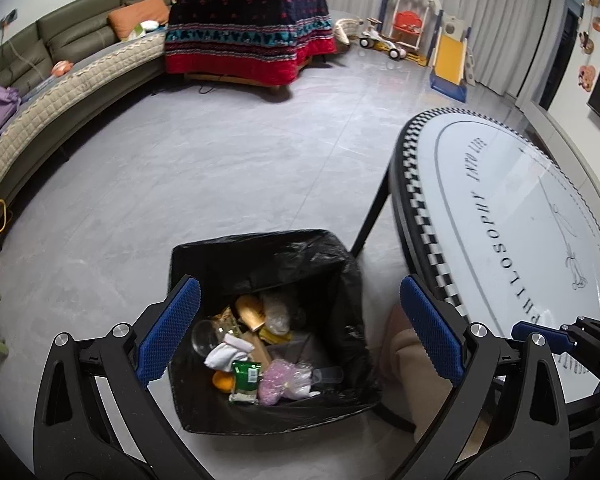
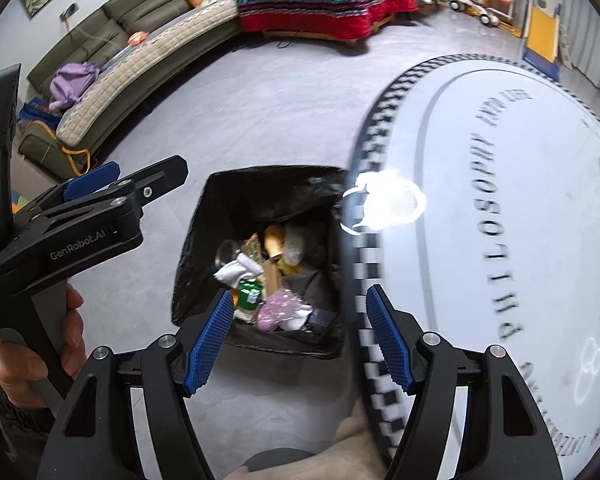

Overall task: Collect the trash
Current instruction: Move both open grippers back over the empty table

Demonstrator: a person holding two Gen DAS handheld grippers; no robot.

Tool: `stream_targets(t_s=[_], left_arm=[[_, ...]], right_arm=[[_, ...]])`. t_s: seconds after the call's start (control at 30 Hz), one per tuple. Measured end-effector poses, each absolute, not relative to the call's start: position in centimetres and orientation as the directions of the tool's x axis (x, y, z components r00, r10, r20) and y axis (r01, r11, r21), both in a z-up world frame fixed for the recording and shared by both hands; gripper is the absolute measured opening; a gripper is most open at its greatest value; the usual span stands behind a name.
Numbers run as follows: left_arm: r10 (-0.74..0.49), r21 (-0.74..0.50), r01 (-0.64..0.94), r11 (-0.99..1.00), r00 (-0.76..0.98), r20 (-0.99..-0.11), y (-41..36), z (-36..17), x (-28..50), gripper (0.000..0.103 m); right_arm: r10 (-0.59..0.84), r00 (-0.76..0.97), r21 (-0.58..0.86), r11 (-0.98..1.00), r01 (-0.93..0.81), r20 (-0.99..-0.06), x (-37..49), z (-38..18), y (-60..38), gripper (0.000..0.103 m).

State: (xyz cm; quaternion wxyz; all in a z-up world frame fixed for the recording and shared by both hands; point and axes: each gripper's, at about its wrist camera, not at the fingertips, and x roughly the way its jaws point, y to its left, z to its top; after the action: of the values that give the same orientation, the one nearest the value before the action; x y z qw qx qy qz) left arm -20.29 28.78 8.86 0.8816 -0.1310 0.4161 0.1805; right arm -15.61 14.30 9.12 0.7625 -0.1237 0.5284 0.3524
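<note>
1. Black bin liner lines the trash bin (image 1: 268,332), which stands on the grey floor (image 1: 220,168) just beside the leg of the round tabletop (image 1: 520,220).
2. Contents seen in the bin: a clear plastic cup (image 1: 206,336), white crumpled tissue (image 1: 228,354), a green packet (image 1: 246,380), an orange fruit (image 1: 222,382), pink plastic wrap (image 1: 278,378) and brown paper scraps.
3. Left claw (image 1: 300,328) hovers above the bin, jaws spread wide, holding nothing.
4. Right claw (image 2: 300,336) is likewise wide open and empty, positioned over the bin's near edge and the tabletop's chequered rim (image 2: 370,184).
5. In the right wrist view, a bright, blurred clear item (image 2: 392,204) shows at the tabletop rim; whether it rests there or is falling cannot be told.
6. Judgement: a deposit step appears in hand. The next move calls for finding any remaining trash, approaching it and closing one claw on it.
</note>
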Motion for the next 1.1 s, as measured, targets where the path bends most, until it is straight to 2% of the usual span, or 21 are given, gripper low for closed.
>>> stream_targets(t_s=[0.6,1.1], left_arm=[[0.037,-0.073,-0.157,0.985,0.604,-0.796,14.4,9.4,-10.5,0.097],[-0.057,-0.048,0.030,0.998,0.595,-0.802,2.6,5.3,-4.3,0.097]], right_arm=[[0.315,0.332,0.159,0.892,-0.423,-0.889,-7.9,9.4,-1.8,0.078],[0.174,0.441,0.116,0.981,-0.156,-0.880,-3.9,5.5,-14.8,0.079]])
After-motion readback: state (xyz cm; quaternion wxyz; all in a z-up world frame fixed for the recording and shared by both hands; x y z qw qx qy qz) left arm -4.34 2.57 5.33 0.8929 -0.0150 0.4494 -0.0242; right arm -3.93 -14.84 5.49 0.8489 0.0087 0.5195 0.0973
